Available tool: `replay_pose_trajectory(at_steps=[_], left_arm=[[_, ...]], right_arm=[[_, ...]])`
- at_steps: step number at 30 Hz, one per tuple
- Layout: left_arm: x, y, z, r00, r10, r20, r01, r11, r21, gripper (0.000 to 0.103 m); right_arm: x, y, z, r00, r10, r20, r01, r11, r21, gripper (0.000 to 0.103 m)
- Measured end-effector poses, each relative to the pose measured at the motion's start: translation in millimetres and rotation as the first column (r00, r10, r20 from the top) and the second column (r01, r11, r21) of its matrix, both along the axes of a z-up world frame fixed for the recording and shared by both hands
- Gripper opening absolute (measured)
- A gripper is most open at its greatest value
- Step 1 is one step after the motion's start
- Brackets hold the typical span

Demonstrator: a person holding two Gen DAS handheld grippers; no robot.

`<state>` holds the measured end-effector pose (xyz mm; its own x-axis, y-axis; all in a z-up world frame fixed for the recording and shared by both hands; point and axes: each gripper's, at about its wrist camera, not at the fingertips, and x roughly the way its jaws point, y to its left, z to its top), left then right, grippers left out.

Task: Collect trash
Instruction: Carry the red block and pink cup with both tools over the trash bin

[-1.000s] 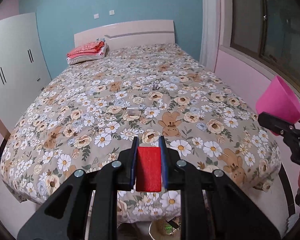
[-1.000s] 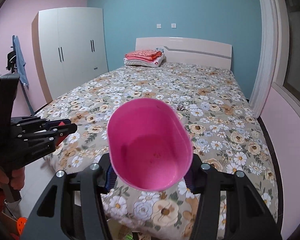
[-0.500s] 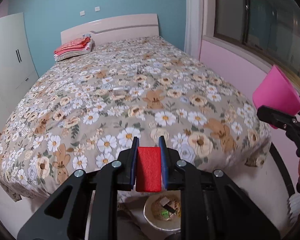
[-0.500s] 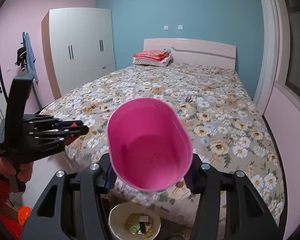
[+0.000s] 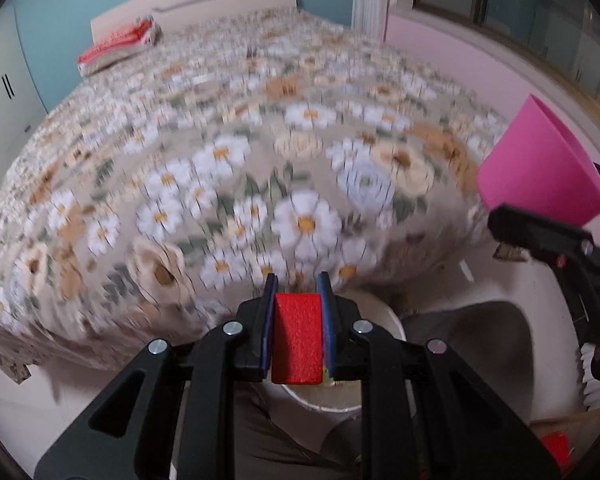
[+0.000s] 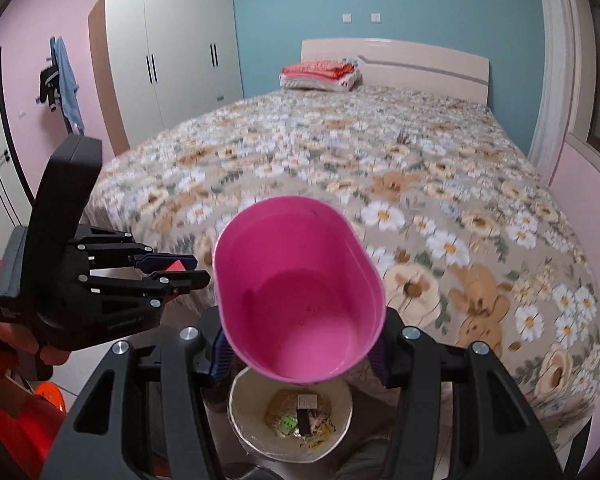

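While both grippers hang over the trash bin (image 6: 290, 420) at the foot of the bed (image 6: 380, 168), the right gripper (image 6: 300, 354) clamps a pink cup (image 6: 300, 304) just above the bin's mouth, and the left gripper (image 5: 297, 334) pinches a red block (image 5: 298, 344) left of it. Risk: tipping early drops stuff beside the bin, or the grippers bump.

A bed (image 6: 440, 184) under a floral cover is filling the scene, with folded red and white laundry (image 6: 320, 74) lying at its far end. A cream wastebasket (image 6: 244, 396) holding wrappers is standing on the near floor (image 5: 496, 292).
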<state>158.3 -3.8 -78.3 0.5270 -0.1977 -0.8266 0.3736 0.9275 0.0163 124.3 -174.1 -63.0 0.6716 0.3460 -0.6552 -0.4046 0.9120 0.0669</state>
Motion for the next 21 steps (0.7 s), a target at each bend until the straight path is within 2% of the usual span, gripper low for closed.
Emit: replay_pose_trajectory(at_steps=[3,4,9,13,18,21], left_arm=[[3.1,-4.8,-32.4,0.999,-0.005,-0.051,0.006,1.000,0.015,0.020],[4.0,-5.9,-41.2,0.998,-0.003,-0.064,0.005,1.000,0.019,0.020],[8.0,-16.0,-99.2,0.985,-0.016,-0.169,0.024,0.999,0.046,0.020],[11.9,-24.6,-140.0,0.968,-0.024,-0.251,0.043,0.997,0.067,0.020],[14.4,-34.3,-185.5,0.947,-0.030,-0.321,0.067,0.992,0.107,0.020],[22.6,-37.1,-211.2,0.928,-0.025,-0.372,0.073,0.991,0.115,0.021]], right_arm=[[0.9,4.9,-25.1,0.999,0.000,-0.037,-0.001,1.000,-0.012,0.055],[2.9,6.9,-44.7,0.998,-0.004,-0.066,0.003,1.000,-0.021,0.055],[9.2,10.9,-100.2,0.986,-0.019,-0.166,0.008,0.998,-0.067,0.055],[15.1,10.9,-145.5,0.962,-0.029,-0.270,0.006,0.996,-0.085,0.055],[21.9,12.5,-187.5,0.936,-0.040,-0.349,-0.009,0.991,-0.136,0.055],[25.6,15.7,-218.9,0.908,-0.048,-0.416,-0.033,0.982,-0.184,0.055]])
